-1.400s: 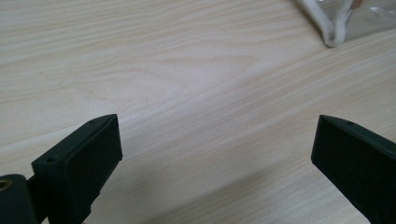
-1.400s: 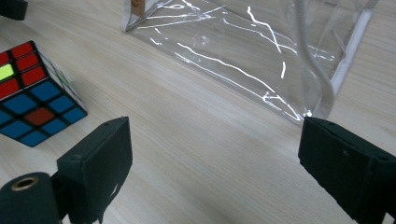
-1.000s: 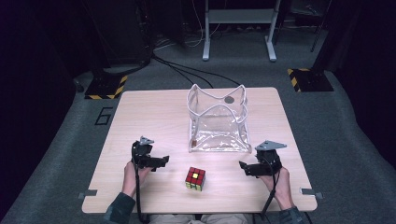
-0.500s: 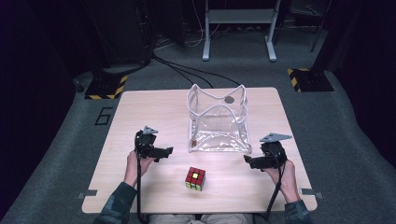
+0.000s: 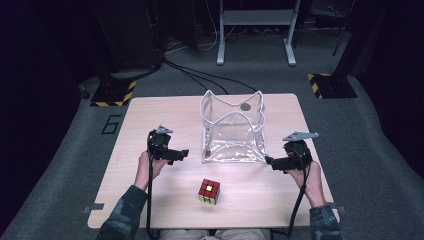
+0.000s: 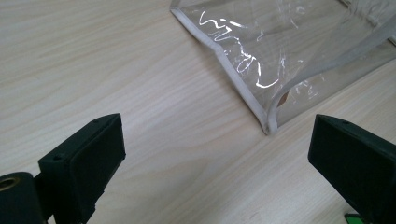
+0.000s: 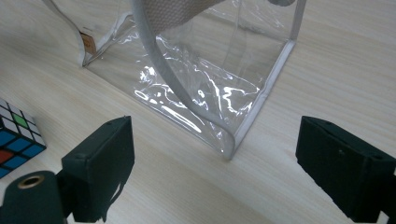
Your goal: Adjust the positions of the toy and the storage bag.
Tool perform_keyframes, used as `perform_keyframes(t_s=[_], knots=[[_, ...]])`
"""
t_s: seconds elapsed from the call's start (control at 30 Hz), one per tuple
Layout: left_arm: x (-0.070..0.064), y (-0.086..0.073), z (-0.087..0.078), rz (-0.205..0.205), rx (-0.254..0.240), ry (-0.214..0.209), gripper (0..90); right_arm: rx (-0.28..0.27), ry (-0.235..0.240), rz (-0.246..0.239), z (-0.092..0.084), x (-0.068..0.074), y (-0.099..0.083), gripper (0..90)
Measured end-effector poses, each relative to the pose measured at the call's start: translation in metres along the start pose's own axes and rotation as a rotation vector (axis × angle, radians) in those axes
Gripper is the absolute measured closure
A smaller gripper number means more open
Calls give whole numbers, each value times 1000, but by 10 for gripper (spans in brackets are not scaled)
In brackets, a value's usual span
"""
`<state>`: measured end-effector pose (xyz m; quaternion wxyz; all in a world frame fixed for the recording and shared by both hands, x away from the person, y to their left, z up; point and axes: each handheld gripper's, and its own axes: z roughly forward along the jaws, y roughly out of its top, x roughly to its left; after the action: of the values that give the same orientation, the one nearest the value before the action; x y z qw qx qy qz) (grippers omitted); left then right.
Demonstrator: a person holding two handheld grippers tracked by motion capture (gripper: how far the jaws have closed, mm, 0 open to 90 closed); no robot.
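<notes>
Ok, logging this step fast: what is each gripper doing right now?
Left gripper: open, holding nothing, fingers aimed at the clear bag.
Right gripper: open, holding nothing, fingers facing the bag's near corner.

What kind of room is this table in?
Probably a lab or recording studio. A wooden table stands alone on grey carpet, with black cables running across the floor, yellow-and-black striped stand bases, and dark curtains around it.

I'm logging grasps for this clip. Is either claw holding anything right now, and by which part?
Nothing is held. The left claw and right claw are both open, beside the clear bag, touching nothing.
</notes>
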<state>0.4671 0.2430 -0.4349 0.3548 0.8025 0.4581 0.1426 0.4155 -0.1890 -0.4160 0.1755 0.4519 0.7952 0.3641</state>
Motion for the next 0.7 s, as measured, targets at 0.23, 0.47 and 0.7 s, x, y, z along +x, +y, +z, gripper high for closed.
perform_keyframes(t_s=[0.23, 0.47, 0.7], knots=[[-1, 20, -5, 18, -24, -3, 38, -18, -1, -13, -4, -4, 14, 113], [-4, 38, -8, 30, -27, -19, 49, -33, 5, -14, -12, -7, 31, 115], [-2, 57, -10, 29, -44, -41, 51, -35, 7, -25, -16, -12, 49, 113]])
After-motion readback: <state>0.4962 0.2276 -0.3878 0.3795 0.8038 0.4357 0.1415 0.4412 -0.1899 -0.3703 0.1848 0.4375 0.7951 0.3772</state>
